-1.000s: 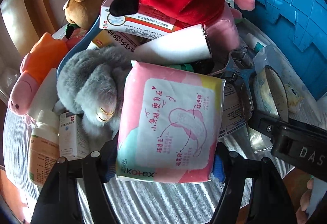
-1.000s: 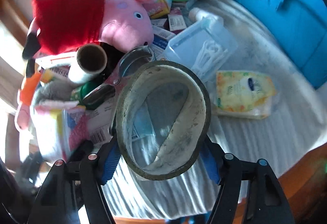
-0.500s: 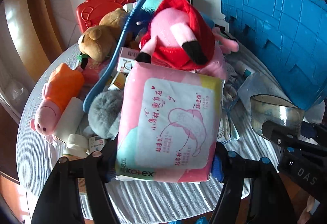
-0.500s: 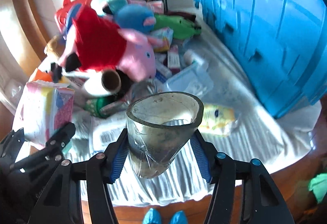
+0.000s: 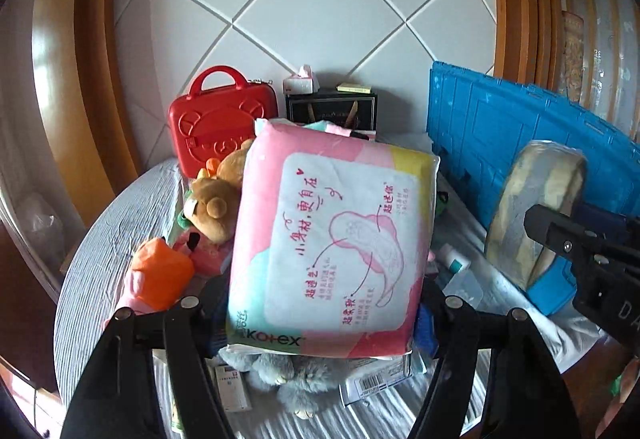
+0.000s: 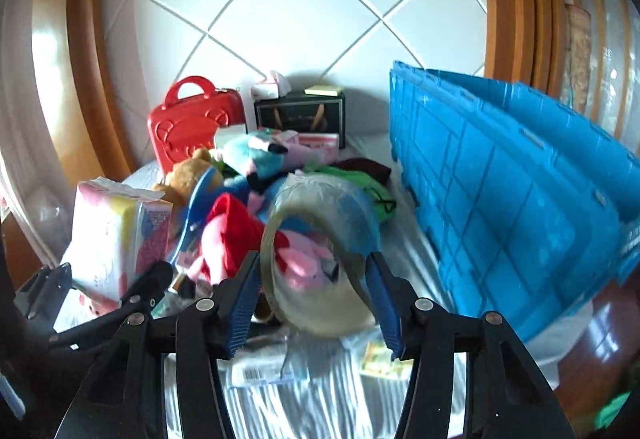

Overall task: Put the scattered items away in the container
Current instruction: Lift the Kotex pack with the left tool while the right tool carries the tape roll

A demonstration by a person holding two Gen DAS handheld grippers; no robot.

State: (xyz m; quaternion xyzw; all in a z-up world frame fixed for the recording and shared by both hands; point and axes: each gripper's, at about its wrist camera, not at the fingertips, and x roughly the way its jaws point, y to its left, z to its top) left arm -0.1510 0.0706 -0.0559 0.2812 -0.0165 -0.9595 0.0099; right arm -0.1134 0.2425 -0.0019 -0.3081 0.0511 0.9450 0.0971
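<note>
Claws (image 5: 320,319) (image 6: 312,279) raised, tilted down, both loaded

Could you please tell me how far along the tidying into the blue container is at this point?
Nothing can be confirmed as done: the blue container's inside is not visible. In hand: the left tongs hold a pink pad pack, and the right tongs, closing, grip a clear tape roll. Left: the plush toys, red case and boxes on the table.
</note>
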